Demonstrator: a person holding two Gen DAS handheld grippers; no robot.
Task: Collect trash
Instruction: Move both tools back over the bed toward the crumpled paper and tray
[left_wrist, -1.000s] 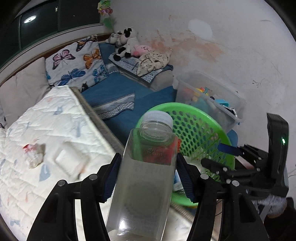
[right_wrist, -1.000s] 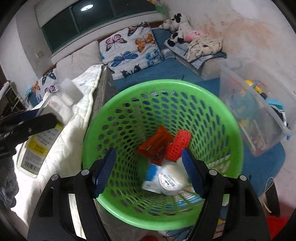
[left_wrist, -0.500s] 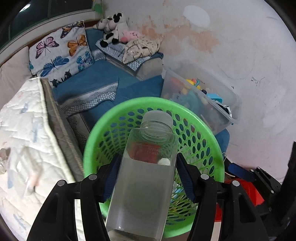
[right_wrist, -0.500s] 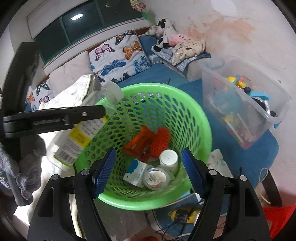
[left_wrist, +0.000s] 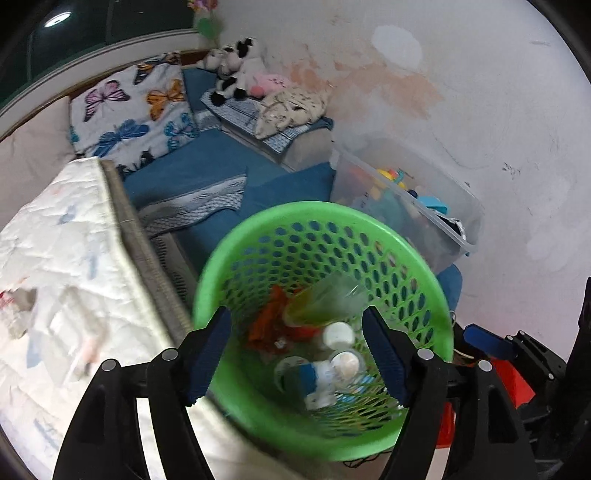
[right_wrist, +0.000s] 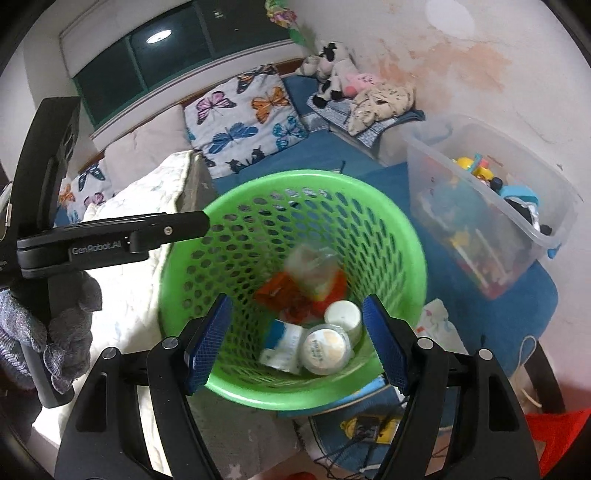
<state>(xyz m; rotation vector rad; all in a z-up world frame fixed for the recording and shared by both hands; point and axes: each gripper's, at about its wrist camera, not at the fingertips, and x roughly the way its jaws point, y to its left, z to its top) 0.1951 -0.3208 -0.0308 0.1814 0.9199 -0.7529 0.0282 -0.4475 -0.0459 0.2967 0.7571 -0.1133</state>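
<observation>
A green perforated basket (left_wrist: 436, 306) (right_wrist: 406, 229) stands beside the bed. A clear plastic bottle (left_wrist: 332, 295) (right_wrist: 314, 269), blurred, lies or falls inside it among an orange wrapper (right_wrist: 280, 291), white cups (right_wrist: 343, 314) and a blue-white carton (right_wrist: 284, 343). My left gripper (left_wrist: 295, 362) is open and empty above the basket; its finger (right_wrist: 147, 236) reaches over the basket's left rim. My right gripper (right_wrist: 295, 339) is open and empty over the basket's near rim.
A white quilted mattress (left_wrist: 66, 258) lies to the left with crumpled paper (left_wrist: 14, 314) on it. A clear storage bin of toys (left_wrist: 406, 206) (right_wrist: 487, 206) stands right of the basket by the wall. Butterfly pillows (right_wrist: 240, 125) and plush toys (left_wrist: 236, 70) lie behind.
My left gripper swung over the basket, opened and let the clear bottle go; the bottle is now inside the basket. My right gripper stayed open over the basket.
</observation>
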